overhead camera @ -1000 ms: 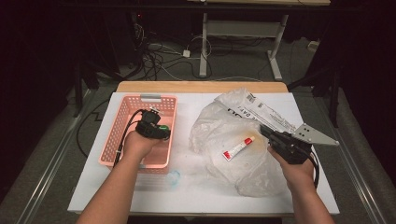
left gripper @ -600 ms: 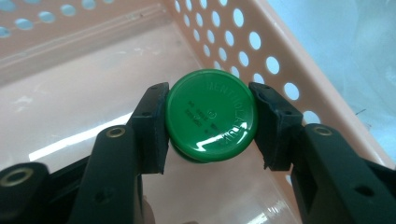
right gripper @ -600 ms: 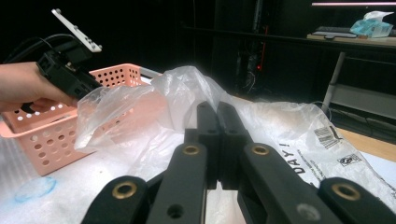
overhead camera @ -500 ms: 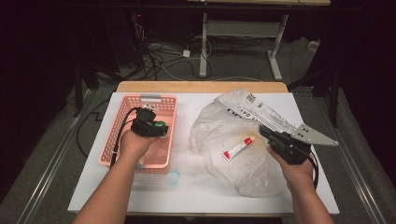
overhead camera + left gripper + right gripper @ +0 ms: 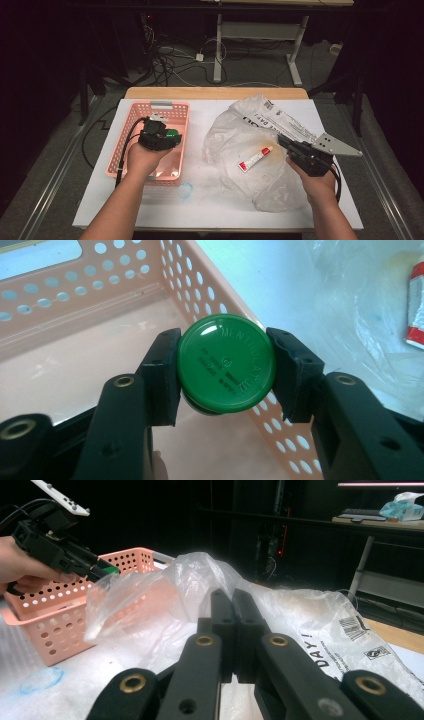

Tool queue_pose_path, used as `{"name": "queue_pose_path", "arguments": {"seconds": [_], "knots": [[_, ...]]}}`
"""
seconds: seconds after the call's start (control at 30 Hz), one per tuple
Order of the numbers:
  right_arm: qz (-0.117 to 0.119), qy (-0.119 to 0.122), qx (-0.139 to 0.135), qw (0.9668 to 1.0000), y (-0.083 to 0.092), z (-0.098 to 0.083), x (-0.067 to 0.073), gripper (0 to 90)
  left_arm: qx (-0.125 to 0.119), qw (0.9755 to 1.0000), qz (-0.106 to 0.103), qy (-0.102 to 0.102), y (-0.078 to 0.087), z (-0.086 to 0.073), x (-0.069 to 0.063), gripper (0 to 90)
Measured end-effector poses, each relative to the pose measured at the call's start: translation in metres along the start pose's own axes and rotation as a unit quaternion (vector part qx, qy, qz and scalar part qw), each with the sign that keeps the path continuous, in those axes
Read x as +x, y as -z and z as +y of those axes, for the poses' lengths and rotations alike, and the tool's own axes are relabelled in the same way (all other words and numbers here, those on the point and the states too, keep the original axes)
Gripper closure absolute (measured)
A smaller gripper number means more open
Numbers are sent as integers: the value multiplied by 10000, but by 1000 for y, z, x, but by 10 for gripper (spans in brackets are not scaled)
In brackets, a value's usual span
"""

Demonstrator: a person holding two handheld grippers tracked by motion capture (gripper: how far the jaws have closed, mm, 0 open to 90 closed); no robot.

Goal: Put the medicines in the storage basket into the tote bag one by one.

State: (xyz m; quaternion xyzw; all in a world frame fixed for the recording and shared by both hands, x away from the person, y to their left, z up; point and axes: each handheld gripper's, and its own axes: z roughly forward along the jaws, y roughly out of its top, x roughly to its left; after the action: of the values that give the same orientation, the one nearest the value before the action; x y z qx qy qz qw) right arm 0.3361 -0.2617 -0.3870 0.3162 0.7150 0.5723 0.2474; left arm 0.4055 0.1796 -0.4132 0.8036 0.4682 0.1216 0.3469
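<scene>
The left gripper [image 5: 225, 372] pinches a green round tin [image 5: 226, 371] between its pads, above the pink basket [image 5: 100, 305]; the right gripper [image 5: 232, 605] has its jaws pressed together on the plastic bag [image 5: 310, 615]

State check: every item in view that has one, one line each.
left gripper: shut on the green tin, held over the basket
green tin: lid on, clamped at its sides, off the basket floor
pink basket: upright, nothing lying in it
right gripper: shut, jaws together, plastic bag around them
plastic bag: crumpled, lying on the table
tube: red cap on, lying flat in the bag
</scene>
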Motion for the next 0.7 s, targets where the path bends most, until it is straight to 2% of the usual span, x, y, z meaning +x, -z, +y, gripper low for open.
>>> {"name": "queue_pose_path", "arguments": {"seconds": [0.2, 0.4, 0.6, 0.7], "knots": [[19, 23, 7, 10000, 0, 0, 0, 900, -265, 9996, -25, 25, 13, -7, -2, 498], [-13, 22, 41, 10000, -1, -1, 0, 900, -608, 9981, 7, -94, 26, -20, -12, 497], [-17, 51, 42, 10000, -1, 0, 1, 900, -982, 9951, -18, -119, 36, -32, -20, 498], [-3, 71, 42, 10000, -1, -1, 1, 900, -1169, 9930, -123, -96, 40, -39, -23, 498]]}}
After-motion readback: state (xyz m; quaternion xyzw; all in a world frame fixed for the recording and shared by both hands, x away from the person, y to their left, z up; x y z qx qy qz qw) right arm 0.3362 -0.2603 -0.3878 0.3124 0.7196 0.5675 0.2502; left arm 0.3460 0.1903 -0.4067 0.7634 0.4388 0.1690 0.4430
